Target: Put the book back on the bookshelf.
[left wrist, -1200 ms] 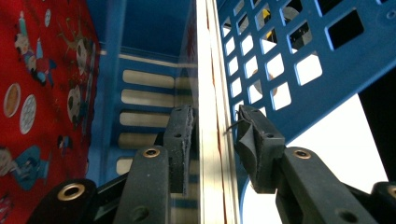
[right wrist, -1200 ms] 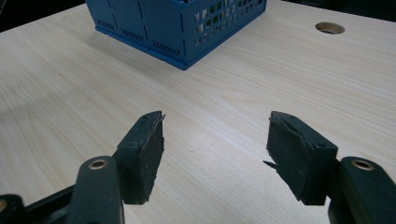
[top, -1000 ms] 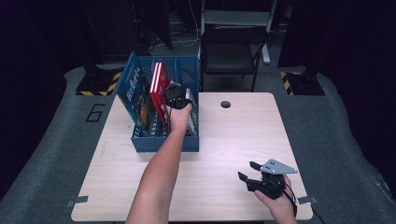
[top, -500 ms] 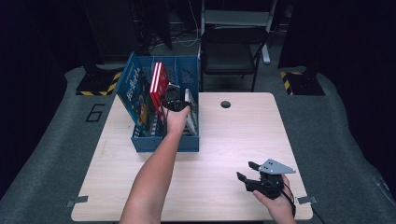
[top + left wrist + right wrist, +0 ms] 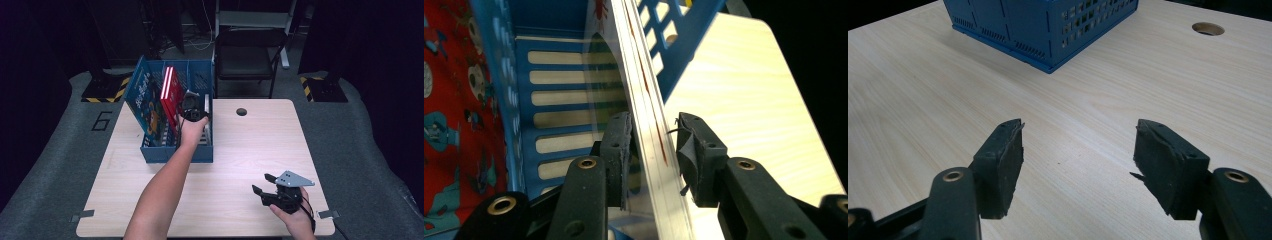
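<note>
left gripper [image 5: 651, 160]: jaws have just been closing, narrow, astride the thin white book [image 5: 644, 100], left pad touching, right pad a sliver off | book: upright on edge in the blue slotted plastic crate [image 5: 200, 150], rightmost bay, long axis running away from the jaws | right gripper [image 5: 1078, 170]: wide, nothing held, over bare wood-grain table [image 5: 923, 75], well apart.

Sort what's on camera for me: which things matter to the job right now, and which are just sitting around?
In the job:
left hand-held gripper, jaws closing around the book
thin white book
blue crate

Lying about:
red book
blue book
right hand-held gripper, open
folding chair
</note>
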